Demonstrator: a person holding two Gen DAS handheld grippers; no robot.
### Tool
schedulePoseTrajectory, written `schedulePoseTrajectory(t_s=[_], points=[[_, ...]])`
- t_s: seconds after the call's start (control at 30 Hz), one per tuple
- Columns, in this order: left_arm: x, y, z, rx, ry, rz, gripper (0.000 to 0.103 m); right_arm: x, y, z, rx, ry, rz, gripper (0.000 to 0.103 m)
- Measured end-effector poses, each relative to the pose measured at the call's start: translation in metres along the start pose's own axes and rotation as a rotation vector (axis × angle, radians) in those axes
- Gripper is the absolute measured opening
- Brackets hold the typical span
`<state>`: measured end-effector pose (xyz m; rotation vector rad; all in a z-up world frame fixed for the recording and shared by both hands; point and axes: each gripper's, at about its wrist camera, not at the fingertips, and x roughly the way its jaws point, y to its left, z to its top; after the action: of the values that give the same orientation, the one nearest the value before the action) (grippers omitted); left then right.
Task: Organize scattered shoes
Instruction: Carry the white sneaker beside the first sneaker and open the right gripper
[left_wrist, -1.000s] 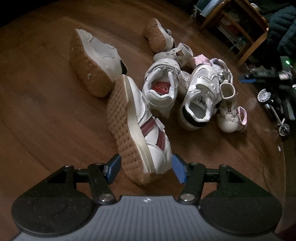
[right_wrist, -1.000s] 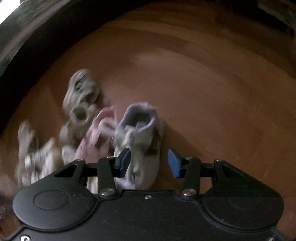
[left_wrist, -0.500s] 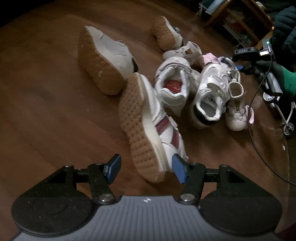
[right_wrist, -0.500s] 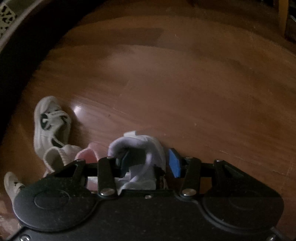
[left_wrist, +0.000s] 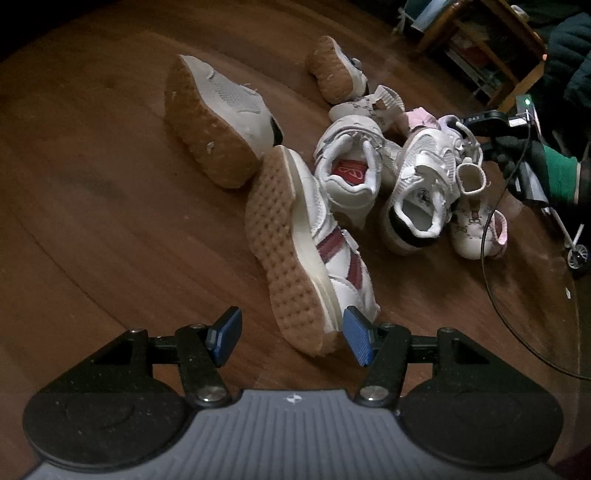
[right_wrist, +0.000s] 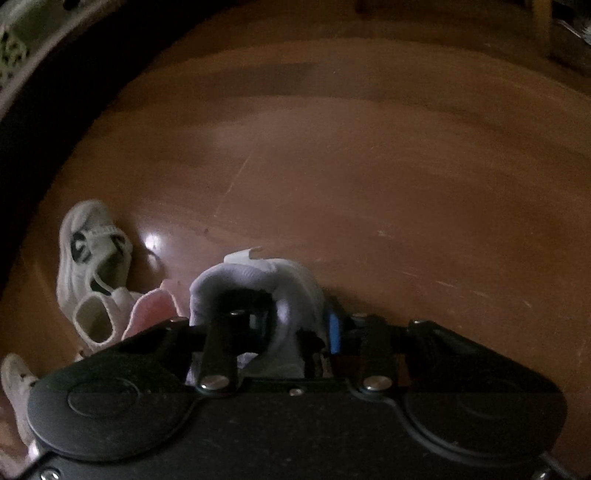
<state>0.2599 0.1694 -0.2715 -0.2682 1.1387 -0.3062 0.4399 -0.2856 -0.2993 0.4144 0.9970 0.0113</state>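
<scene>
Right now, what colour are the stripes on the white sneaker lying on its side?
Dark red, on the white sneaker; the left wrist view shows it best.

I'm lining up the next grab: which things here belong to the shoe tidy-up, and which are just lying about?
Job:
- red-striped sneaker on its side
- grey sneaker, sole up
- red-insole shoe
- black-heeled shoe
- pale high-top, right gripper closing on its collar

Lying about:
- wooden shelf
- black cable
- small wheel

a wooden floor (left_wrist: 92, 206) is seen underneath. a wooden shelf unit (left_wrist: 491, 48) stands at the far right, a black cable (left_wrist: 495, 295) lies nearby, and a small wheel (left_wrist: 577, 256) is seen beside it.
</scene>
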Motion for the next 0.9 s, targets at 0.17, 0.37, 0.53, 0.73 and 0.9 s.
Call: schedulePoseTrajectory(t_s=[0.17, 0.37, 0.53, 0.73, 0.9], points=[[-0.005, -0.007, -0.004, 0.001, -0.024, -0.017, 0.059, -0.032, -0.010, 0.001, 0.017, -0.053, 0.037, 0.025], [-0.009, -0.018, -0.011, -0.002, -0.048, -0.043, 0.060, -0.095, -0.019, 0.006, 0.020, -0.143, 0.090, 0.025], [-0.016, -0.026, -0.016, 0.017, -0.083, -0.050, 0.059, -0.139, -0.017, -0.004, 0.011, -0.139, 0.137, 0.025], [-0.026, -0.034, -0.024, 0.045, -0.131, -0.034, 0.059, -0.174, -0.001, -0.052, -0.018, -0.024, 0.179, 0.025], [-0.032, -0.035, -0.030, 0.039, -0.146, -0.042, 0.059, -0.180, 0.014, -0.112, -0.071, 0.131, 0.187, 0.025]])
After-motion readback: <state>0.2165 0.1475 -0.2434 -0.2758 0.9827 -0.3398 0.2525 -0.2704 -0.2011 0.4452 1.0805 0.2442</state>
